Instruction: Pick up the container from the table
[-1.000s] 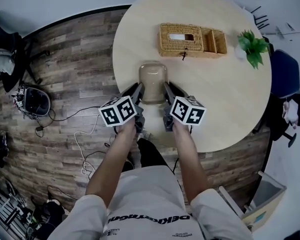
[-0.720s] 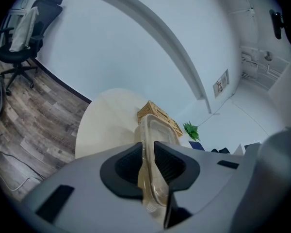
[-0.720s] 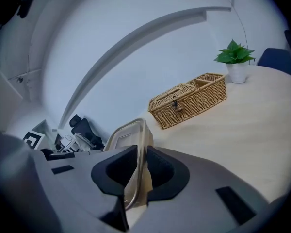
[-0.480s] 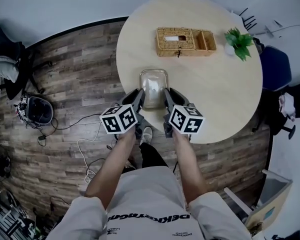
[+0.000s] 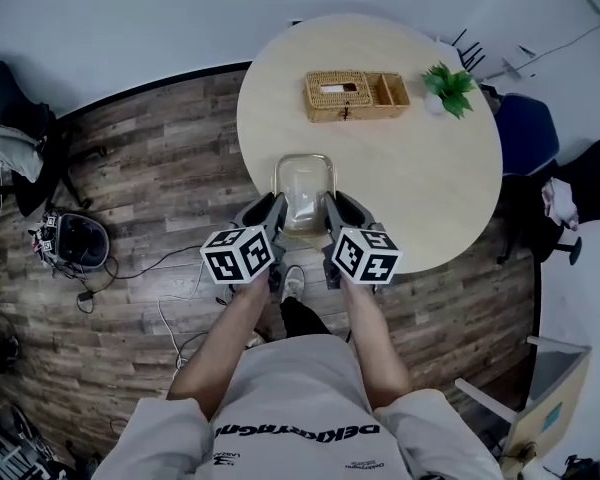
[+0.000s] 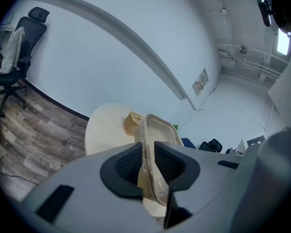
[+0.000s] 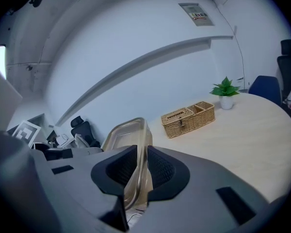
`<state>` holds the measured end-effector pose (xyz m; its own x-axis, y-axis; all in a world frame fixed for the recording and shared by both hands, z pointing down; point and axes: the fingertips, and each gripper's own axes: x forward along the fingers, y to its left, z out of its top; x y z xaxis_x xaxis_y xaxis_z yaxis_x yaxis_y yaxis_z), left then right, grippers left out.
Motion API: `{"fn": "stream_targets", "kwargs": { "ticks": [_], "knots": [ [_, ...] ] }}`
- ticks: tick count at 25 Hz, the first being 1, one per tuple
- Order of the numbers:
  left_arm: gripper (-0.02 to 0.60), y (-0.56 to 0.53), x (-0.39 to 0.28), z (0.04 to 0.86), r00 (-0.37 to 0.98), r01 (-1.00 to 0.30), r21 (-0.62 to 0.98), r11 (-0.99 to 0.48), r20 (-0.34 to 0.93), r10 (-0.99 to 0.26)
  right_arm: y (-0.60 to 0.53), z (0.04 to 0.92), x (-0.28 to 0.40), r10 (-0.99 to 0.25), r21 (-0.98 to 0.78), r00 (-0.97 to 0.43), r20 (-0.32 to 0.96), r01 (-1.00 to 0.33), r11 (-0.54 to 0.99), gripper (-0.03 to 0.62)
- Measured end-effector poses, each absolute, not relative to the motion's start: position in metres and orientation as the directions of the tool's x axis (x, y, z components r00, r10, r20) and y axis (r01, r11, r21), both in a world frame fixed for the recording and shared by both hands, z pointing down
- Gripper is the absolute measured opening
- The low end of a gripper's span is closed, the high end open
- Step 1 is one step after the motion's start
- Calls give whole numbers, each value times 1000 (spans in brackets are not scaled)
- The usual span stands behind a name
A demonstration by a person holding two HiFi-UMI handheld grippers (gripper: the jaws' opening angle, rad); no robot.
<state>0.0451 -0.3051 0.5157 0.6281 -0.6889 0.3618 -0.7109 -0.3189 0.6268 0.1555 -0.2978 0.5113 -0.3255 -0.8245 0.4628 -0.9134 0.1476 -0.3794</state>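
Observation:
A clear plastic container (image 5: 304,190) with a lid hangs in the air over the near edge of the round table (image 5: 410,158). My left gripper (image 5: 274,211) is shut on its left rim, my right gripper (image 5: 330,208) on its right rim. In the left gripper view the container's rim (image 6: 155,130) runs between the black pads (image 6: 128,165), which press on it. The right gripper view shows the same: the rim (image 7: 136,144) is pinched between the pads (image 7: 160,171). The container is level between both hands.
A wicker basket (image 5: 355,94) with compartments stands at the table's far side, a small potted plant (image 5: 446,88) to its right. A blue chair (image 5: 525,133) stands right of the table. Cables and a dark bag (image 5: 75,240) lie on the wooden floor at left.
Both grippers have risen with the container, lifting it off the table. The table and basket look smaller and farther below than before.

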Motion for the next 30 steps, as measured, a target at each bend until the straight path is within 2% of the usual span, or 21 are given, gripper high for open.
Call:
{"fn": "stream_targets", "kwargs": {
  "ticks": [12,30],
  "knots": [
    [84,-224,24,442,658,-705,549,-448,273,-702,-211,440,134,-895,-328,-267,356,-933,148,98],
    [84,-120,0,366,677,-696,448,-561,148,-721,-105,364,111,-950,-249,-226,214,-953,171,103]
  ]
}}
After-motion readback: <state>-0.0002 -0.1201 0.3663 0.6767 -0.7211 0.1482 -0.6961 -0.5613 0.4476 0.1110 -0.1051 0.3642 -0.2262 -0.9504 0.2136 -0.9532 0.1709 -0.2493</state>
